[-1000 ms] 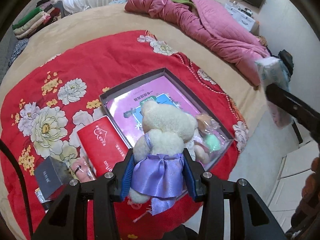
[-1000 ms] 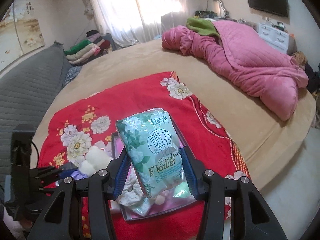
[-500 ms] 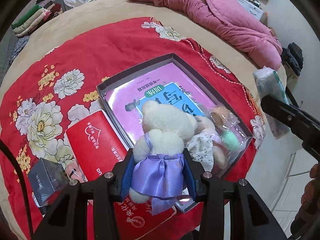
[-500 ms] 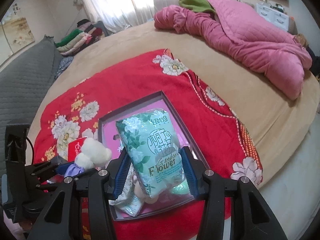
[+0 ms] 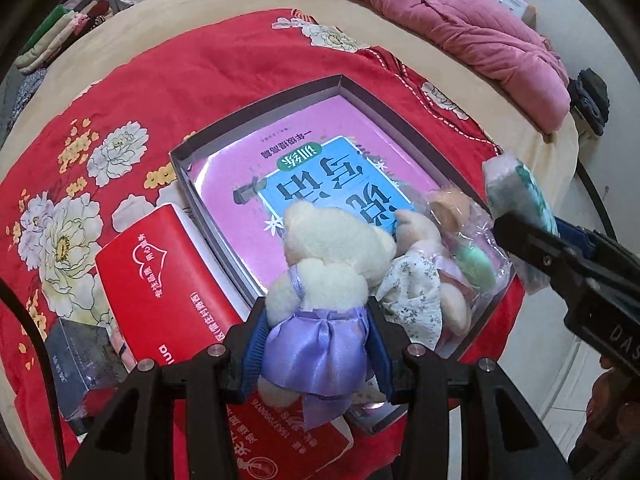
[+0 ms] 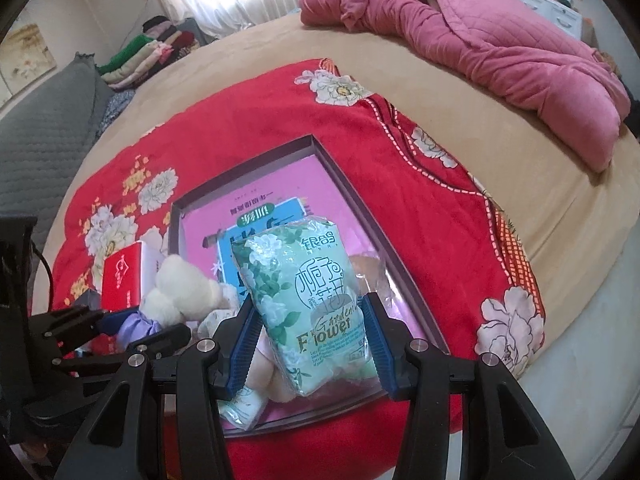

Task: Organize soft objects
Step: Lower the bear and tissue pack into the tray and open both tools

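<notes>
Jaws clamped on teddy bear (image 5: 320,264) and tissue pack (image 6: 304,300), over red floral blanket (image 5: 160,92).

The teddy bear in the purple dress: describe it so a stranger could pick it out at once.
On the bed, find the red floral blanket and the shallow grey box lying on it. At the box's near corner, the left hand-held gripper clamps a cream teddy bear. Its shiny lilac satin skirt distinguishes it from the neighbouring plush in a floral-print dress.
</notes>
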`<action>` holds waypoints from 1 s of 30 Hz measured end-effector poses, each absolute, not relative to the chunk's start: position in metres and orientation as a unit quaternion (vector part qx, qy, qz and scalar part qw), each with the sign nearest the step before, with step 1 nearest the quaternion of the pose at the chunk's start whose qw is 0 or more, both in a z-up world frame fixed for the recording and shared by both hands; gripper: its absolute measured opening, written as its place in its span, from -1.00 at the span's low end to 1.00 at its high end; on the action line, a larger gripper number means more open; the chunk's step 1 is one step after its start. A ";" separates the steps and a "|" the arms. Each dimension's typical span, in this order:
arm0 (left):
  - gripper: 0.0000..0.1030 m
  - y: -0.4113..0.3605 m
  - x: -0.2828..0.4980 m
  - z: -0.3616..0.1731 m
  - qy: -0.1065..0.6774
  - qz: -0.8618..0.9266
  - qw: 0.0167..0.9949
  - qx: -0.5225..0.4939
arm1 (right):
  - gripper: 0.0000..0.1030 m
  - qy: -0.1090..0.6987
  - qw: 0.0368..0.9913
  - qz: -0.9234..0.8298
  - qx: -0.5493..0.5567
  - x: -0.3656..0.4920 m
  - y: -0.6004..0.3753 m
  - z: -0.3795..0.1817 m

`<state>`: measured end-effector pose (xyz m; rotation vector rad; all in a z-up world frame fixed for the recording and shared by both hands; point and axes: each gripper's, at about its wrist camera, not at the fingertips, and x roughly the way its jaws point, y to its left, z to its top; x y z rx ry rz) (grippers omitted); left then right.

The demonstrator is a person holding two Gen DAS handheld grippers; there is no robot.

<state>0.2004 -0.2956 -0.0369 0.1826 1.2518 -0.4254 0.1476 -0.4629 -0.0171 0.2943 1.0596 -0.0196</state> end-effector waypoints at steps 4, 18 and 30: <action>-0.11 -0.297 0.200 -0.038 0.578 -0.198 0.786 0.089 | 0.01 0.502 0.854 -0.009 0.138 0.147 -0.462 -0.017; -0.11 -0.299 0.199 -0.044 0.582 -0.203 0.782 0.092 | 0.02 0.503 0.854 -0.009 0.132 0.150 -0.459 -0.018; -0.07 -0.305 0.198 -0.046 0.583 -0.208 0.777 0.117 | 0.05 0.529 0.840 0.003 0.119 0.166 -0.447 -0.038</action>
